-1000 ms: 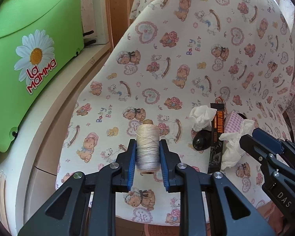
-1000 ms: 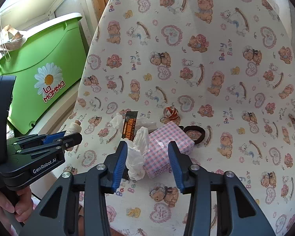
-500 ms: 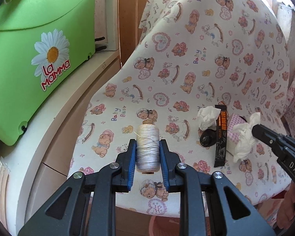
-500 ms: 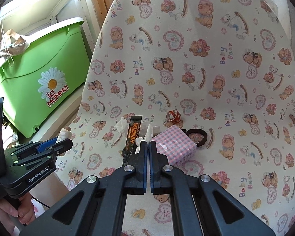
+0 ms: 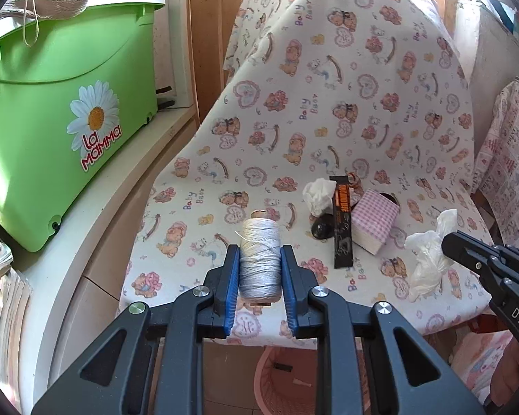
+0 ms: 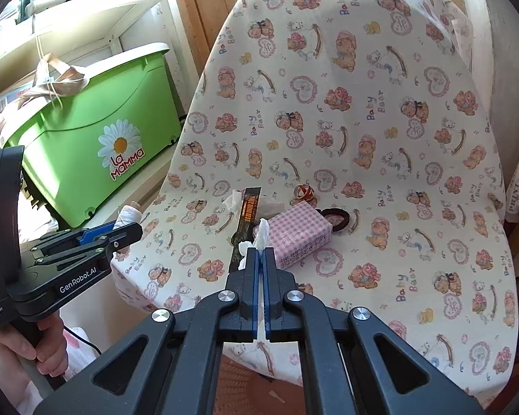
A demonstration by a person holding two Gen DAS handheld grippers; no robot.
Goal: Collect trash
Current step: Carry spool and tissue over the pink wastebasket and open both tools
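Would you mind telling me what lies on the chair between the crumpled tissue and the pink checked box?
In the left wrist view, the black and orange wrapper lies between the crumpled tissue and the pink checked box, with a small dark object beside its lower end.

left gripper (image 5: pixel 260 269) clamped, right gripper (image 6: pixel 260 252) pinched

Black claw (image 5: pixel 260 269), blue pads (image 5: pixel 232 287), silver screws (image 5: pixel 202 291)

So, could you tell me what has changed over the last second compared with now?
The right gripper closed on the crumpled tissue and lifted it off the chair seat. The left gripper kept its hold on the thread spool, drawing back from the seat. The black sachet, pink checked packet and other tissue stayed put.
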